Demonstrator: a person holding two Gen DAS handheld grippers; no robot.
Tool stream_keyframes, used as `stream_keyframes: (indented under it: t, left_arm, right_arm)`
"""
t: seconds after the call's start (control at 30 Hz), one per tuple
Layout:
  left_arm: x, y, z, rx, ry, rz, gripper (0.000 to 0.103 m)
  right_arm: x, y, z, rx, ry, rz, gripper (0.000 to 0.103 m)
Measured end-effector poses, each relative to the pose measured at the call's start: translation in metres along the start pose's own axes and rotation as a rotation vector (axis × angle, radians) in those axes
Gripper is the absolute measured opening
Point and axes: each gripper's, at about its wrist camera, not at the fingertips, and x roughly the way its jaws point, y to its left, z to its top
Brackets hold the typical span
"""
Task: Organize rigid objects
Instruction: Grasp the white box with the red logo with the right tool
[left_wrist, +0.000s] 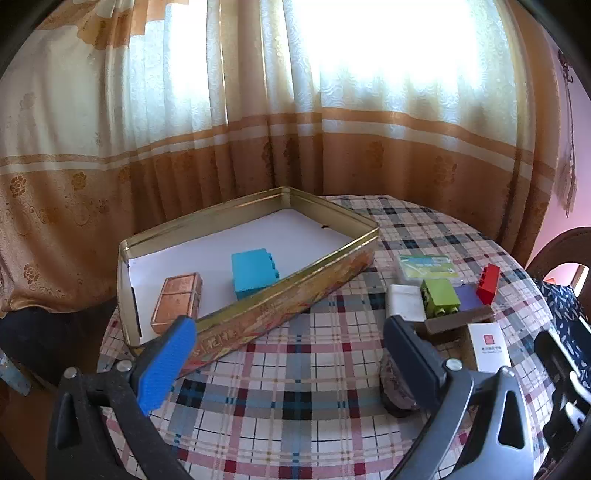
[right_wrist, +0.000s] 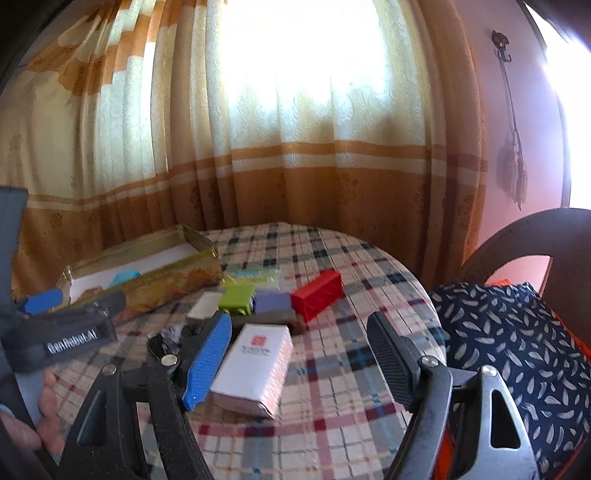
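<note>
Nearest, the right gripper (right_wrist: 299, 354) stands spread wide and empty with the white carton (right_wrist: 255, 369) lying just inside its blue left finger (right_wrist: 207, 358), the carton's long axis running roughly along the fingers, so this hand is judged nearer than the left. The left gripper (left_wrist: 291, 354), also spread and empty, hovers over the plaid tablecloth (left_wrist: 295, 369). Beyond lie the green brick (left_wrist: 441, 297), red brick (left_wrist: 487, 282) and, farthest left, the gold tin (left_wrist: 258, 306) already holding a blue brick (left_wrist: 253, 275) and a copper case (left_wrist: 177, 301).
</note>
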Motion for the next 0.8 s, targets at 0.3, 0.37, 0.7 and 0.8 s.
stream_keyframes:
  t: [0.3, 0.37, 0.7, 0.8]
  left_arm:
    - [0.003, -0.014, -0.016, 0.025, 0.084, -0.052, 0.103]
    - [0.006, -0.017, -0.02, 0.037, 0.127, -0.049, 0.103]
    - [0.011, -0.007, -0.023, -0.02, 0.191, -0.03, 0.102]
    - [0.014, -0.001, -0.025, -0.046, 0.212, -0.026, 0.102]
  right_arm:
    - [0.007, -0.005, -0.006, 0.022, 0.074, 0.031, 0.078]
    - [0.008, 0.0, -0.005, 0.012, 0.087, 0.052, 0.078]
    - [0.047, 0.023, -0.004, -0.007, 0.297, 0.091, 0.078]
    - [0.055, 0.025, -0.008, -0.005, 0.345, 0.098, 0.075]
